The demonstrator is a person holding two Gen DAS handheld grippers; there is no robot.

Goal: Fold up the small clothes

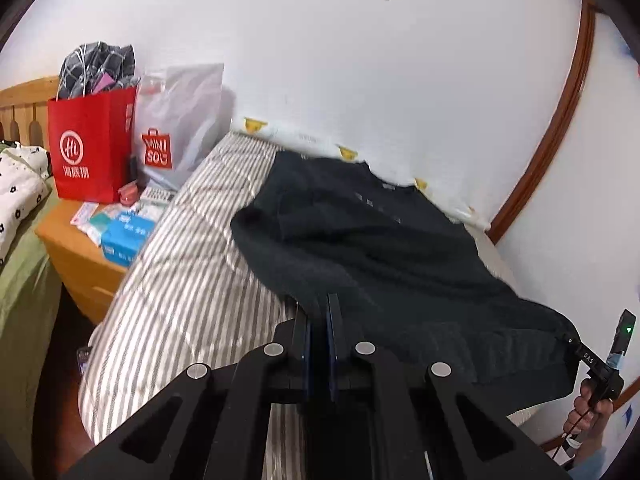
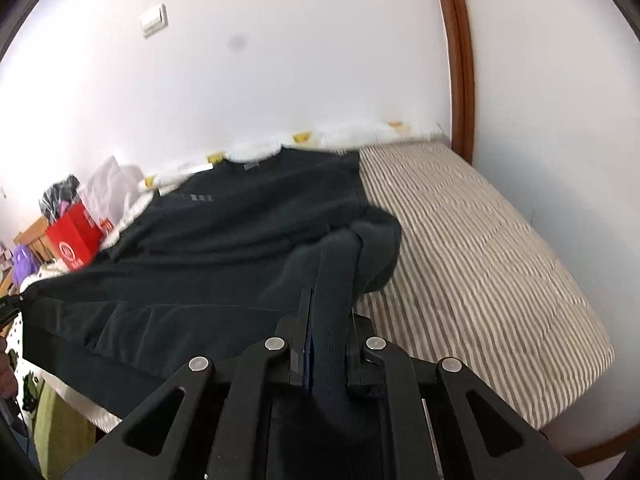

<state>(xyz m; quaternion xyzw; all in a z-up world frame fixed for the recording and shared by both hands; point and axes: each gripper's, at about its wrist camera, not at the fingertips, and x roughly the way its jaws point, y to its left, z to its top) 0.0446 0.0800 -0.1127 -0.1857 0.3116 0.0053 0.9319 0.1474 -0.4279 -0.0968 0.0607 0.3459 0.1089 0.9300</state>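
**Both hem corners pinched, sweater about to get folded over**

Starting at the left: there's a wooden nightstand [image 1: 76, 240] with a red paper bag [image 1: 90, 148] and a white Miniso bag [image 1: 176, 128] on it, none of it in the way. Next to that is the striped mattress [image 1: 188, 240], and the dark sweater [image 1: 380, 240] lies spread across it, collar end up by the wall.

The left gripper [image 1: 322, 308] has its jaws clamped together on the near hem edge of the sweater. Further right, the right gripper [image 2: 328, 304] is clamped on a thick bunch of the same fabric, and from the left camera you can see the hem stretched between the two, raised off the bed.

My read: this is the bottom-to-top fold, with the hem gripped and lifted. The next move probably needs both hands to carry the hem toward the collar together, keeping it taut so it lands flat, and only then let go. The sleeve lump near the right claw could bunch underneath.
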